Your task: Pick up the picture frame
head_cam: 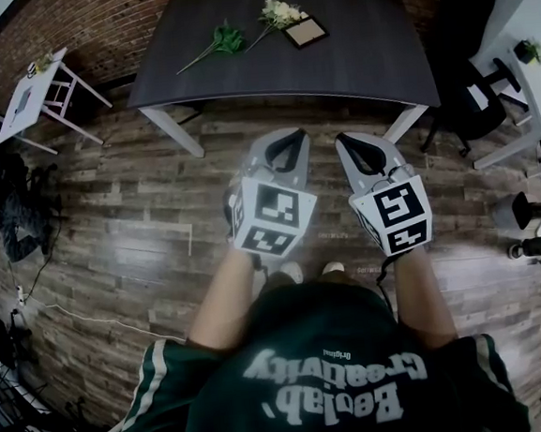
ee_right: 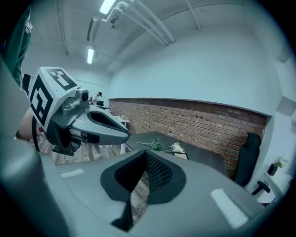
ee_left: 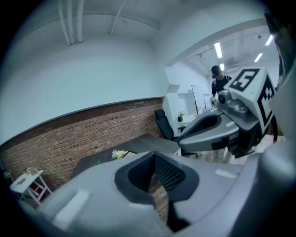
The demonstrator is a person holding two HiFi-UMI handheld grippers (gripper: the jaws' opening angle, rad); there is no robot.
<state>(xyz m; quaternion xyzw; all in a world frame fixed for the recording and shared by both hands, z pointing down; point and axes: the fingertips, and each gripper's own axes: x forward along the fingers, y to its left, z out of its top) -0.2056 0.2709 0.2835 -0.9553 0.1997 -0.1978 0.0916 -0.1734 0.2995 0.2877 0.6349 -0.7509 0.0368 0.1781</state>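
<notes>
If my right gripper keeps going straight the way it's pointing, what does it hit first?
Nothing near: the right gripper, shut and empty, aims over wood floor toward the dark table. Probably the table's near edge, though depth is unclear.

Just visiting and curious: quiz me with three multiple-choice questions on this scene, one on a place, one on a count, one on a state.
1. Where is the picture frame? A on the floor; B on the dark table; C in a gripper.
2. How many flower sprigs lie on that table? A two; B four; C none.
3. How are the left gripper and right gripper? A both open; B both shut, empty; C both holding flowers.
Answers: B, it lies flat there; A, one green, one white; B, jaws meet, nothing between.
</notes>
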